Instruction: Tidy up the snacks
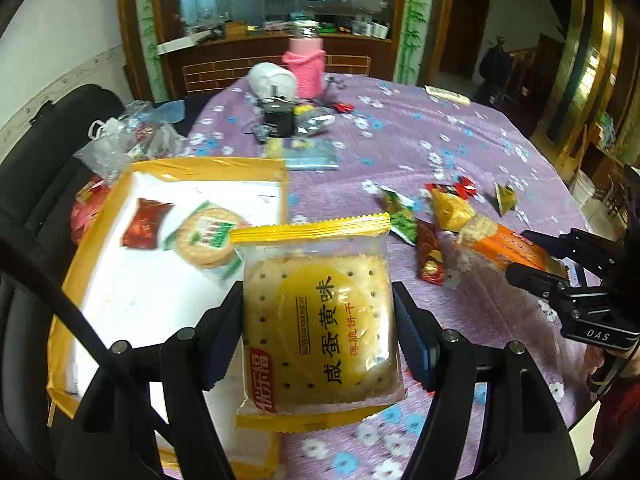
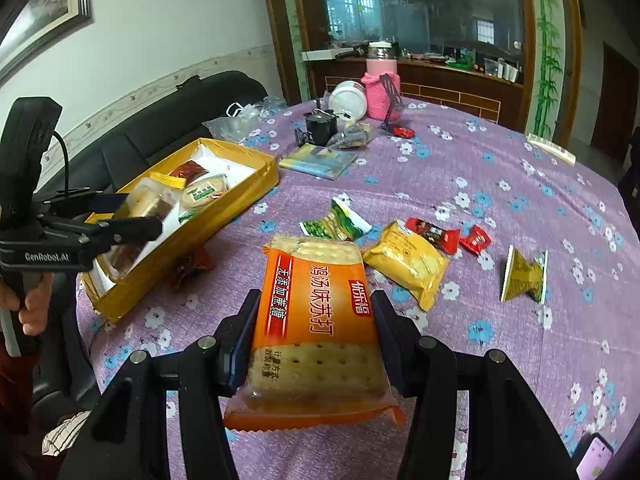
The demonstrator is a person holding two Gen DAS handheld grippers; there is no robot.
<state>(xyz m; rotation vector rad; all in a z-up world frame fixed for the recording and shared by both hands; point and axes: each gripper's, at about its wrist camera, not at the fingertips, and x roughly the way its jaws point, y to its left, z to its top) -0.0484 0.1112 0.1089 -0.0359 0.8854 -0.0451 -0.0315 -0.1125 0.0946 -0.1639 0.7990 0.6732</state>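
Note:
My left gripper (image 1: 318, 312) is shut on a yellow salted-egg biscuit pack (image 1: 320, 320), held above the near right edge of the yellow box (image 1: 100, 216). The box holds a red snack (image 1: 146, 224) and a round green-label biscuit pack (image 1: 208, 236). My right gripper (image 2: 316, 320) is shut on an orange soda cracker pack (image 2: 316, 320), held above the purple tablecloth. In the right wrist view the left gripper (image 2: 132, 216) hangs over the box (image 2: 240, 196). Loose snacks lie on the cloth: a green pack (image 2: 336, 224), a yellow pack (image 2: 408, 260), red candies (image 2: 448, 236) and a gold wrapper (image 2: 524, 272).
A pink-sleeved jar (image 2: 382, 88), a white tub (image 2: 348, 100), a black cup (image 2: 320, 124) and a blue booklet (image 2: 316, 162) stand at the far side of the table. Plastic bags (image 1: 128, 140) lie by the black sofa (image 1: 48, 140). A phone (image 2: 596, 460) lies at the near right edge.

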